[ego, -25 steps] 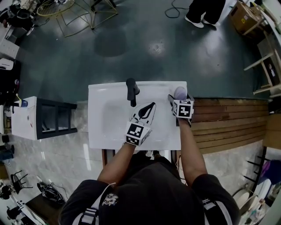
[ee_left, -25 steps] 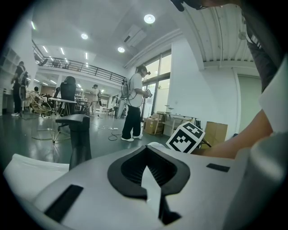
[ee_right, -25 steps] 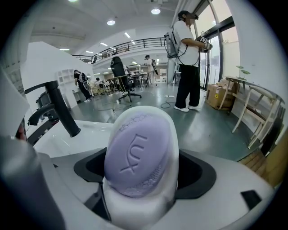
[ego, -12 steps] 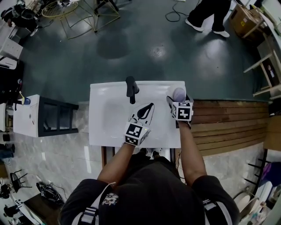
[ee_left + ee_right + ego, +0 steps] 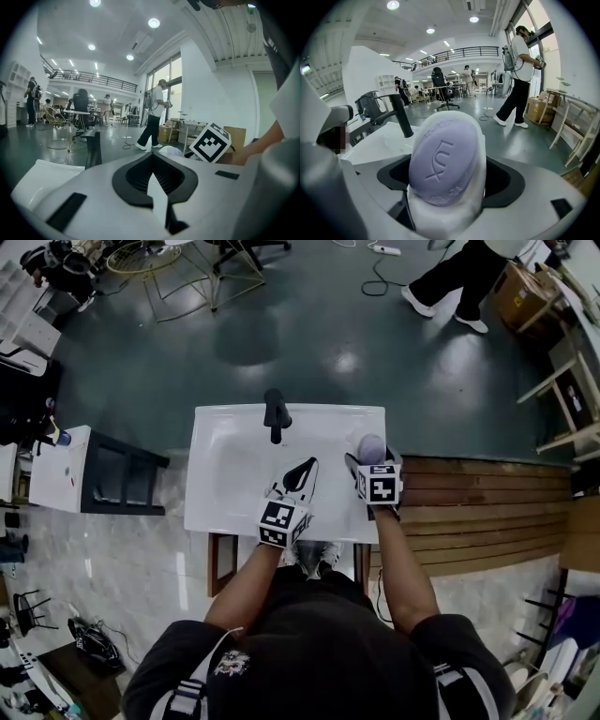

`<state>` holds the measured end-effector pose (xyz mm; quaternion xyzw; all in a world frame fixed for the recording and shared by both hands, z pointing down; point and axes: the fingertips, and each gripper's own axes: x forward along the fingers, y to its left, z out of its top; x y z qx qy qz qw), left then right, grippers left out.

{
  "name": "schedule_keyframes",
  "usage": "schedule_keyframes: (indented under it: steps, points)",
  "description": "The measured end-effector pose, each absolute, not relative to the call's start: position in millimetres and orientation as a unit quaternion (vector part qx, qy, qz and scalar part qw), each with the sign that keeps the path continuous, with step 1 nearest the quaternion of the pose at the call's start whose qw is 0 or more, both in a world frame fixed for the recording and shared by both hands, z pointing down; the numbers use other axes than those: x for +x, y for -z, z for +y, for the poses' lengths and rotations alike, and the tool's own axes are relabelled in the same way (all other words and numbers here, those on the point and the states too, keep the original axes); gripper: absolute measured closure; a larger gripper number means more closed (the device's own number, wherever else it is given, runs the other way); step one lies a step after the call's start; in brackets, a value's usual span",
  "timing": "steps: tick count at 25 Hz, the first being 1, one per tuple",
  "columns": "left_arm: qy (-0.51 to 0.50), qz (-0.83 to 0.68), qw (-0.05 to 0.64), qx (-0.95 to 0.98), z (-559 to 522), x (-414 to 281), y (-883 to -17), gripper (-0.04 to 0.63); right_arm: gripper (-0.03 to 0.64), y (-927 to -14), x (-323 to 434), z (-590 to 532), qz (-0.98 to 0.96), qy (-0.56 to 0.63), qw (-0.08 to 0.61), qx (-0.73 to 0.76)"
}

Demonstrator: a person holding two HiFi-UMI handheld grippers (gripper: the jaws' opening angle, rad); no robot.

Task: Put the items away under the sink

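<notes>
Right gripper [image 5: 370, 457]: I clamp purple soap [image 5: 443, 164].
Left gripper [image 5: 302, 474]: clenched, over sink [image 5: 225, 474].
Soap's white casing: unclear to me.

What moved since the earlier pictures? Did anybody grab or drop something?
Both tools slid back a little toward the person: the right gripper, still shut on the purple soap, and the left gripper, still shut and empty. Nothing was grabbed or dropped. The sink and faucet stayed put.
</notes>
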<state>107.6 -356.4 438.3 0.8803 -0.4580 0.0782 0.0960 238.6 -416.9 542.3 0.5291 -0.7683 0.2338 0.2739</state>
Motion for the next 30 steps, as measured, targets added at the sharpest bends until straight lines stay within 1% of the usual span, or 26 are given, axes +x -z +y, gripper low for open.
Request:
schedule_keyframes:
  steps: [12,17,30]
  points:
    - [-0.08,-0.463,0.101,0.877,-302,73,-449,0.597,0.147,-506,213,-347,-0.772,-0.214,0.235,0.551]
    - [-0.067,-0.463,0.128,0.874,-272,40,-452,0.597,0.147,-495,192,-311,-0.765,-0.205,0.224,0.567]
    - [-0.048,-0.457,0.102,0.882,-183,-20,-432,0.597,0.147,-451,139,-210,-0.769,-0.16,0.166,0.596]
